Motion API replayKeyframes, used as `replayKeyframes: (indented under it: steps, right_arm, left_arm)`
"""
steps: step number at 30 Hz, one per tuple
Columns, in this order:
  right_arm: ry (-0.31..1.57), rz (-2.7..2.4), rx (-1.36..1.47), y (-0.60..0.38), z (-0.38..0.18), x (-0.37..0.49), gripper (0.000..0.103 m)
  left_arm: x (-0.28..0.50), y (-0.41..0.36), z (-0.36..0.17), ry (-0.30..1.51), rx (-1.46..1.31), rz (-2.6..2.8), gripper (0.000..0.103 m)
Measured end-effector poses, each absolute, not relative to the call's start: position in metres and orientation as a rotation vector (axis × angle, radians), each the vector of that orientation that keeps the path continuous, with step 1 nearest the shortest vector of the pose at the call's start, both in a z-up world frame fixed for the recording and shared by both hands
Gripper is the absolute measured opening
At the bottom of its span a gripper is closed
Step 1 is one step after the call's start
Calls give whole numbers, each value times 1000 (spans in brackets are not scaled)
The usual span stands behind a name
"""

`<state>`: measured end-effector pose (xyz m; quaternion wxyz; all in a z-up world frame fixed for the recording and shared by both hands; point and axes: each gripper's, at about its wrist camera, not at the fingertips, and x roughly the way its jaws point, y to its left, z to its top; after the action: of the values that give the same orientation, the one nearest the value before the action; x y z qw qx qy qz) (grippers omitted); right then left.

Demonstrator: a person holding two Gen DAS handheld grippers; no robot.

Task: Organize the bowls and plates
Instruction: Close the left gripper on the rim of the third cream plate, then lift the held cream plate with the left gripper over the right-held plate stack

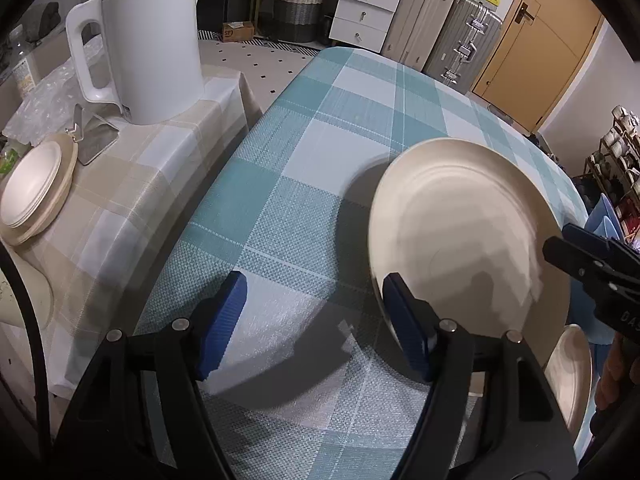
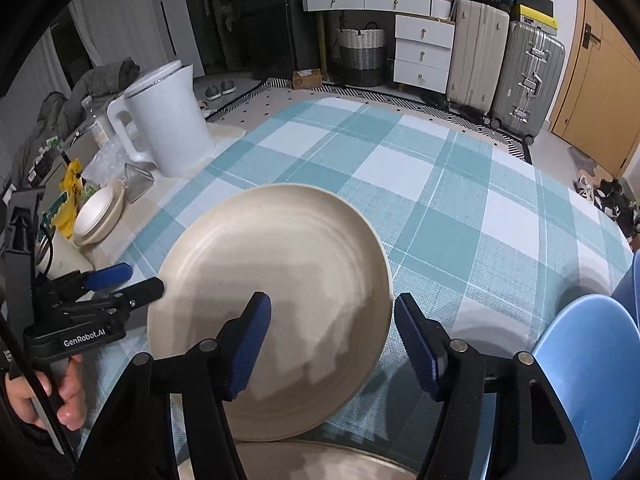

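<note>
A cream plate point(image 2: 272, 296) lies flat on the desk point(image 2: 440, 200), on its blue-and-white checked cloth. The right tongs point(image 2: 332, 344) hover over the plate's near right edge; their left pad point(image 2: 248, 348) sits above the plate's surface and the right pad point(image 2: 416, 348) stands just outside the rim, so the rim is between the pads with a gap on both sides, and they grip nothing. The left tongs point(image 1: 312, 324) hang just left of the plate point(image 1: 468, 240), parted to a middling width and empty, with bare cloth between the pads; the right-hand pad point(image 1: 408, 332) overlaps the plate's rim in its own view, though whether it touches is unclear. A hand point(image 2: 60, 396) holds the left tongs' handle. Another cream dish point(image 1: 570, 376) shows partly at the near desk edge. On a beige-checked side desk point(image 1: 132, 184) to the left stand a white kettle point(image 1: 152, 40) and a stack of cream bowls point(image 1: 34, 188). A blue chair point(image 2: 584, 380) stands at the right.
</note>
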<state>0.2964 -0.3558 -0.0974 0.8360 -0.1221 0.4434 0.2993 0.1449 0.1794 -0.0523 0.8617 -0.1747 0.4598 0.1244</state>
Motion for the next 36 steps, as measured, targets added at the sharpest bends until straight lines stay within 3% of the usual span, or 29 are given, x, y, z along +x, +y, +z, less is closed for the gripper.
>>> replayKeyframes:
  steps: [6, 10, 19, 21, 24, 28, 36]
  right_arm:
    - [943, 624, -271, -358, -100, 298, 49]
    - [952, 623, -271, -359, -103, 299, 46]
    - [958, 620, -287, -356, -107, 298, 42]
    - [960, 619, -288, -356, -109, 298, 34]
    - [954, 613, -288, -356, -109, 296, 30]
    - [937, 617, -290, -357, -106, 294, 26]
    - [936, 620, -278, -356, -109, 289, 22]
  left_arm:
    - [146, 177, -54, 963, -363, 259, 60]
    - [147, 171, -54, 959, -359, 218, 44]
    - [147, 170, -55, 947, -346, 218, 32]
    - [147, 171, -55, 947, -350, 216, 32]
    - [146, 170, -55, 948, -350, 209, 28]
    - [147, 168, -56, 954, -359, 184, 15]
    - [145, 156, -54, 959, -330, 189, 14]
